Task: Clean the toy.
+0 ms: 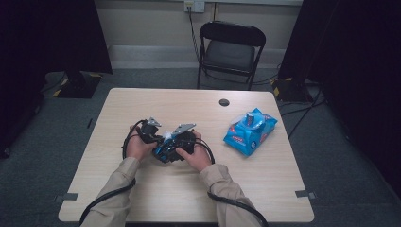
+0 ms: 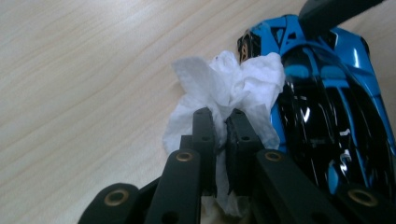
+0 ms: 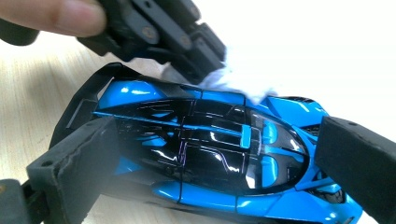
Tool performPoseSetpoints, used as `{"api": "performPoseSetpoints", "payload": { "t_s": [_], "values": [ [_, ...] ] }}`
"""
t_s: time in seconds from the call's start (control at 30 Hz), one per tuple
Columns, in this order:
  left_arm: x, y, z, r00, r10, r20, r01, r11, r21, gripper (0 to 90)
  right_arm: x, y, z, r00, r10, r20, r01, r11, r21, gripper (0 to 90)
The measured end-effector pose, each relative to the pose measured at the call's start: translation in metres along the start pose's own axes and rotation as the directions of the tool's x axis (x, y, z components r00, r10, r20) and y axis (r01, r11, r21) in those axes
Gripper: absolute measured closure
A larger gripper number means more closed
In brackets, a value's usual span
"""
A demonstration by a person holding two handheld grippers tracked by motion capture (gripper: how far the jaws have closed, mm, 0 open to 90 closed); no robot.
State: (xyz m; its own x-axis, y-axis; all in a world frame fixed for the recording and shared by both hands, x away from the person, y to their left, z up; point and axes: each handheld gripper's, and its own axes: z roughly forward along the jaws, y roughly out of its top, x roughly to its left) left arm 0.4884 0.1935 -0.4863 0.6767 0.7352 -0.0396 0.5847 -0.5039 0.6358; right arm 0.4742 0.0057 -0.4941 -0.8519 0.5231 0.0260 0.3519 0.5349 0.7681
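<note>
We see a pale desk (image 1: 156,189), a blue wipes pack (image 1: 249,132) lying at its right, a blue toy car (image 3: 205,154) mid-desk between our right gripper's (image 3: 210,158) jaws, which grip it end to end, our left gripper's (image 2: 219,122) jaws pinched on a white wipe (image 2: 229,86) touching the car's side

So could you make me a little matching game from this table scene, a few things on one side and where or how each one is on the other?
Things:
1. white wipe
2. blue toy car
3. blue packet
4. folding chair

States:
A. lying alone on the right part of the table
B. pinched in the left gripper, touching the car
C. standing on the floor beyond the table
D. gripped front and back by the right gripper

Pairs: 1-B, 2-D, 3-A, 4-C
</note>
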Motion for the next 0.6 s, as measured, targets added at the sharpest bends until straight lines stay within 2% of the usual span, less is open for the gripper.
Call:
{"api": "performPoseSetpoints", "payload": {
  "t_s": [0.03,0.13,0.4,0.6],
  "values": [
    [-0.001,-0.002,-0.001,0.9999,-0.005,-0.009,0.005,1.0000,-0.007,83.8,0.000,0.000,0.000,1.0000,0.001,0.000,-0.001,1.000,0.001,0.0],
    [0.001,-0.005,-0.006,0.9999,0.010,-0.002,-0.010,0.9999,0.013,83.8,0.000,0.000,0.000,1.0000,0.003,0.001,-0.003,1.000,0.003,0.0],
    [0.002,-0.015,-0.014,0.9998,-0.007,0.017,0.007,0.9998,0.016,83.8,0.000,0.001,0.000,1.0000,0.005,0.001,-0.005,1.000,0.009,0.0],
    [0.002,-0.020,-0.021,0.9998,0.004,0.017,-0.004,0.9995,0.031,83.7,0.000,0.001,0.000,1.0000,0.005,0.001,-0.005,1.000,0.008,0.0]
  ]
}}
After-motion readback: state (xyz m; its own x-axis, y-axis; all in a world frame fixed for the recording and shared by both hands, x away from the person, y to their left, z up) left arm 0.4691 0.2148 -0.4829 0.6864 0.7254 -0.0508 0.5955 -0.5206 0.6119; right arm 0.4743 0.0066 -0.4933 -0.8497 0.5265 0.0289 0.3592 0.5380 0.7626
